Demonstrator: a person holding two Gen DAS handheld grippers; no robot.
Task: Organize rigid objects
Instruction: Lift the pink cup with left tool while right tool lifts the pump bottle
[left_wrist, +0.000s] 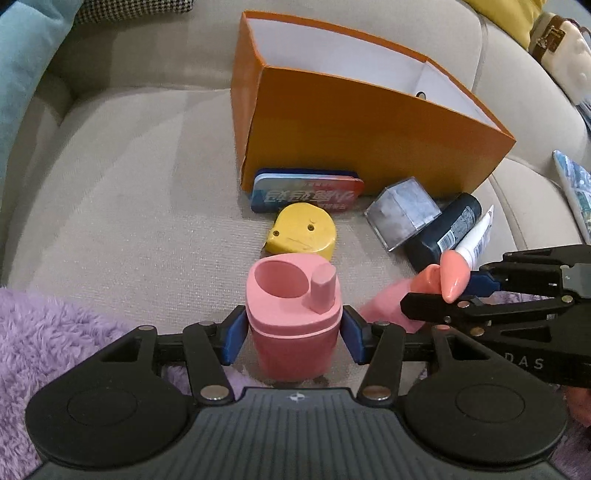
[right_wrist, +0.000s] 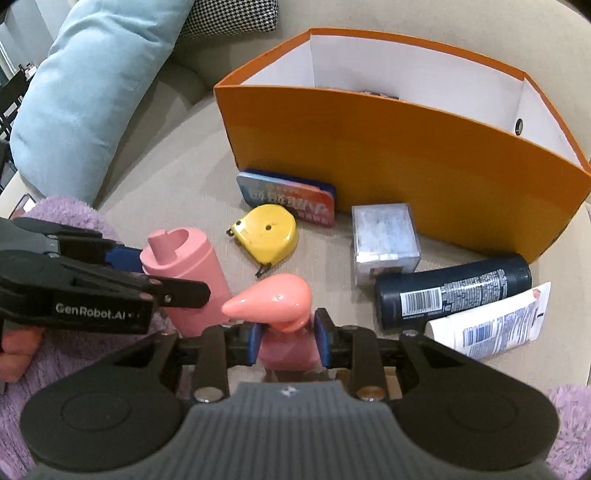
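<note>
My left gripper (left_wrist: 293, 334) is shut on a pink bottle (left_wrist: 291, 314), upright between its blue pads; it also shows in the right wrist view (right_wrist: 188, 273). My right gripper (right_wrist: 284, 341) is shut on a pink pump bottle (right_wrist: 280, 321) just below its salmon nozzle; it also shows in the left wrist view (left_wrist: 406, 299). An open orange box (left_wrist: 369, 147) with a white inside stands behind on the beige sofa seat. In front of it lie a blue tin (left_wrist: 306, 194), a yellow tape measure (left_wrist: 303, 232), a clear cube (left_wrist: 402, 216), a dark bottle (left_wrist: 443, 230) and a white tube (left_wrist: 478, 234).
A light blue cushion (right_wrist: 92, 99) lies at the far left beside a houndstooth cushion (right_wrist: 229, 16). Purple fluffy fabric (left_wrist: 48, 350) covers the near edge. A yellow cushion (left_wrist: 506, 18) and a plush toy (left_wrist: 561, 55) sit at the back right.
</note>
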